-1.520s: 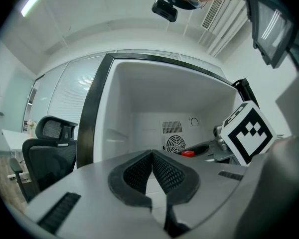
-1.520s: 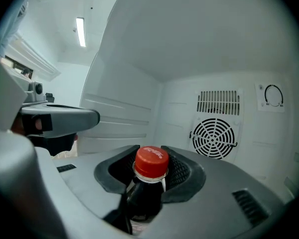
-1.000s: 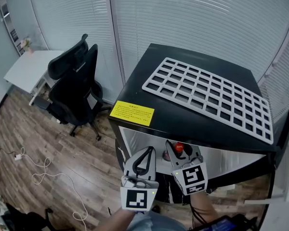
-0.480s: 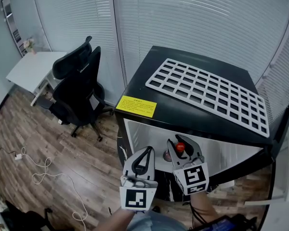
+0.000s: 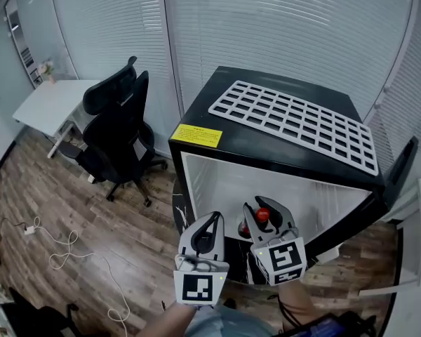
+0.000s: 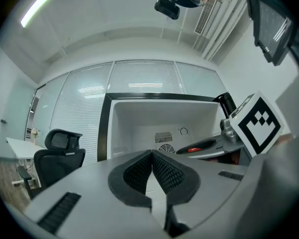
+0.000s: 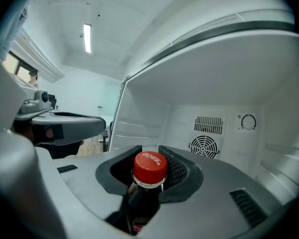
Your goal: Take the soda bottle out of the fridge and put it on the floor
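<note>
A dark soda bottle with a red cap (image 7: 149, 167) stands between the jaws of my right gripper (image 7: 150, 169), which is shut on its neck. In the head view the red cap (image 5: 262, 215) shows in the right gripper (image 5: 265, 217), in front of the open black mini fridge (image 5: 217, 146) with its white inside (image 7: 214, 103). My left gripper (image 5: 209, 232) hangs beside it on the left, shut with nothing between its pads (image 6: 152, 169).
A white grid rack (image 5: 295, 121) lies on top of the fridge. The fridge door (image 5: 400, 170) stands open at the right. A black office chair (image 5: 116, 132) and a white desk (image 5: 49, 104) stand at the left, with a white cable (image 5: 63, 251) on the wood floor.
The view has shifted so more of the fridge's white inside shows. The right gripper with the bottle stays at the fridge's opening, slightly farther out of it.
</note>
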Demonstrator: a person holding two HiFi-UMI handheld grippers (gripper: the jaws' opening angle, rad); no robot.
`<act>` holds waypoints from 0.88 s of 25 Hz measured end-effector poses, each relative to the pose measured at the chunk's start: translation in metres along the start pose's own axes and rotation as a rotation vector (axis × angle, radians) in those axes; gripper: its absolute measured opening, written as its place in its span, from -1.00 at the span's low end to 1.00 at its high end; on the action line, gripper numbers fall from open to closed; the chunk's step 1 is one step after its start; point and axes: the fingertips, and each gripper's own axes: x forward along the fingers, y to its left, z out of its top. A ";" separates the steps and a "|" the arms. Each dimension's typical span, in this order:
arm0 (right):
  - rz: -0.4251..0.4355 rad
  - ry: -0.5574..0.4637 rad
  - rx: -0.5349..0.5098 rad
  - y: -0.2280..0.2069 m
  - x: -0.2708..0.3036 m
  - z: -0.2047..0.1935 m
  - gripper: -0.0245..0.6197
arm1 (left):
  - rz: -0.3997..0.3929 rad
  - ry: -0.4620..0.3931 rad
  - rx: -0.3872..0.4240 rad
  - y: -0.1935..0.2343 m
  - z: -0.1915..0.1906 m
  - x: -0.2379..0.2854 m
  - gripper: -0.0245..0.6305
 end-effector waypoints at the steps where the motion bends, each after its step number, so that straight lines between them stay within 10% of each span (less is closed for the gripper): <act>1: 0.001 -0.004 0.000 0.003 -0.006 0.000 -0.56 | 0.004 0.001 0.001 -0.002 0.001 -0.005 -0.88; 22: -0.006 -0.004 0.016 0.051 -0.115 -0.010 -0.57 | 0.019 0.002 -0.001 -0.044 0.014 -0.103 -0.87</act>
